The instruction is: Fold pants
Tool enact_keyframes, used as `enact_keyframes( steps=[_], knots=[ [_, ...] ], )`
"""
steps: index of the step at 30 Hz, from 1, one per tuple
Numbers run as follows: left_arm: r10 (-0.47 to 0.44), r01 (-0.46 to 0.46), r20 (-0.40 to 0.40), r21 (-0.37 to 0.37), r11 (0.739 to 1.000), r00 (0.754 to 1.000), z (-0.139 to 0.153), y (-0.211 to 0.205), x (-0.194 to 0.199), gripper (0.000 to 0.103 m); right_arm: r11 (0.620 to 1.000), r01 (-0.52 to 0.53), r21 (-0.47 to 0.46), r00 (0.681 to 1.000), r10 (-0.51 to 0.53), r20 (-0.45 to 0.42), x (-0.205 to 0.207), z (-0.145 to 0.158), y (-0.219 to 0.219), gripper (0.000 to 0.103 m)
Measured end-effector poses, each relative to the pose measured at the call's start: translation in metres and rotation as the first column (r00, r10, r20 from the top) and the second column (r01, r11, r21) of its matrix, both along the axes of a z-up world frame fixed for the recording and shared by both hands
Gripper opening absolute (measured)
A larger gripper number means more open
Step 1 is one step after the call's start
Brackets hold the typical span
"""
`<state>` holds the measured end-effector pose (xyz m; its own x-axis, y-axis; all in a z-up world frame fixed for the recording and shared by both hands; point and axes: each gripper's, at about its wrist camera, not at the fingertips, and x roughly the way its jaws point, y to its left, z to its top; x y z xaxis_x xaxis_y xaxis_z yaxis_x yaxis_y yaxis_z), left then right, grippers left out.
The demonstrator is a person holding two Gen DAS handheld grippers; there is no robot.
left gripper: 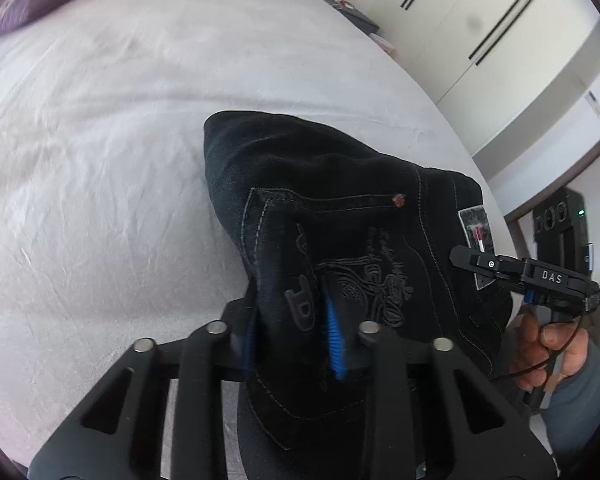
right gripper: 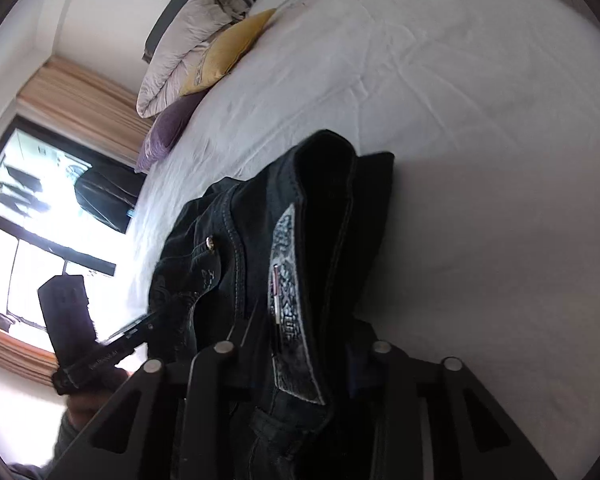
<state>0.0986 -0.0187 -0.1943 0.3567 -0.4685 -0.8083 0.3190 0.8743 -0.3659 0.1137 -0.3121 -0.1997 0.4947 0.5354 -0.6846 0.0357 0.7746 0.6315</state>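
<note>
The black pants are bunched on the bed, long axis toward upper left; both the left gripper and the right gripper are clenched on the denim, pitched downward.

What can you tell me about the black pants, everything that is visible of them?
The black pants look like dark denim with pale stitching, a back pocket with embroidery, a small metal rivet and a grey waistband patch. They are bunched and partly lifted over the white bed sheet. The left gripper is clamped on the pocket area, its blue pads pressing the cloth. The right gripper is clamped on the waistband beside the patch.
</note>
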Motion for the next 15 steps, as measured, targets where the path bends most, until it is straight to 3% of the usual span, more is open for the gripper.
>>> enact_keyframes(
  steps=[6, 11, 15],
  knots=[
    [0.0, 0.001, 0.058, -0.01, 1.0, 0.998, 0.025, -0.003, -0.004, 0.017, 0.988, -0.025, -0.151, 0.995, 0.039, 0.093, -0.001, 0.036, 0.02, 0.022],
    [-0.009, 0.014, 0.169, -0.028, 1.0, 0.986, 0.074, -0.008, 0.015, 0.017, 0.985, -0.015, -0.17, 0.981, 0.047, 0.187, 0.016, 0.075, 0.016, 0.021],
    [-0.002, 0.009, 0.22, -0.03, 1.0, 0.976, 0.094, -0.013, 0.052, 0.017, 0.981, -0.012, -0.192, 0.967, 0.06, 0.246, 0.059, 0.105, 0.006, 0.021]
  ],
)
